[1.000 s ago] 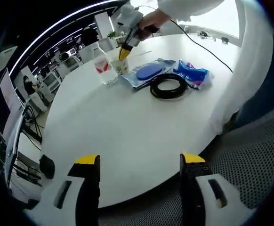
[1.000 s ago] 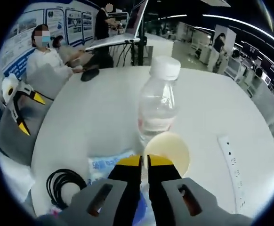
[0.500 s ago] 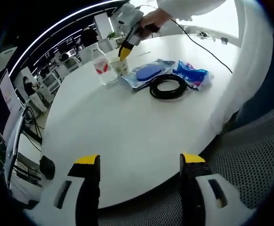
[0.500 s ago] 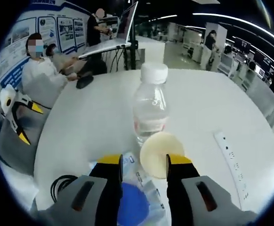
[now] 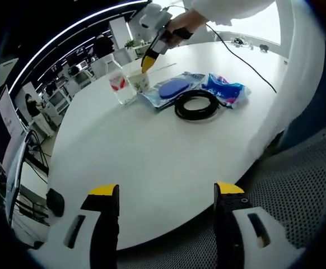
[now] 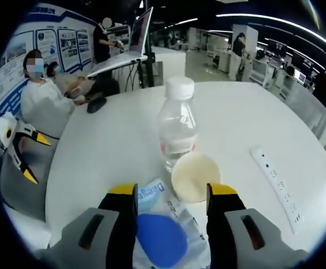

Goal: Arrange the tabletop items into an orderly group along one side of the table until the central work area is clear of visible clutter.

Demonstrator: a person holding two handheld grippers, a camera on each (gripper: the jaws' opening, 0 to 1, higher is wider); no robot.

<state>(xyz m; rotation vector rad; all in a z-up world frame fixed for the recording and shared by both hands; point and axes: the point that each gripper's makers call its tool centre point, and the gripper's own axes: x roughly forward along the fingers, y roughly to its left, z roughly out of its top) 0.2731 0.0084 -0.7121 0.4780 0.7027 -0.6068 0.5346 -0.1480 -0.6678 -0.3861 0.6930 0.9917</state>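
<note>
Five items now sit bunched at one side of the round white table [image 5: 152, 151]: a paper cup [image 6: 195, 177], a clear water bottle [image 6: 177, 132] touching or just behind it, a clear pouch with a blue disc [image 6: 162, 240], a coiled black cable [image 5: 198, 105] and a blue packet [image 5: 226, 89]. A second ago the right gripper [image 6: 171, 191] was clamped on the cup's rim; half a second ago its jaws had parted, and now they stand wide apart with the cup upright between and beyond them, untouched. The gripper has also drawn back a little, so more of the pouch shows beneath it. In the left gripper view the right gripper's yellow tips hover just above the cup [image 5: 140, 81].

That reads as a finished placement: the cup has been let go beside the bottle, closing up the group.

The left gripper [image 5: 167, 190] hangs off the table's near edge, jaws spread and holding nothing, and has barely shifted. The middle of the table looks bare. A white power strip [image 6: 276, 180] lies apart from the group on the far side, and a dark mouse-like object [image 6: 96, 103] sits near the far rim; whether these count as clutter is uncertain, but they are probably what remains.
</note>
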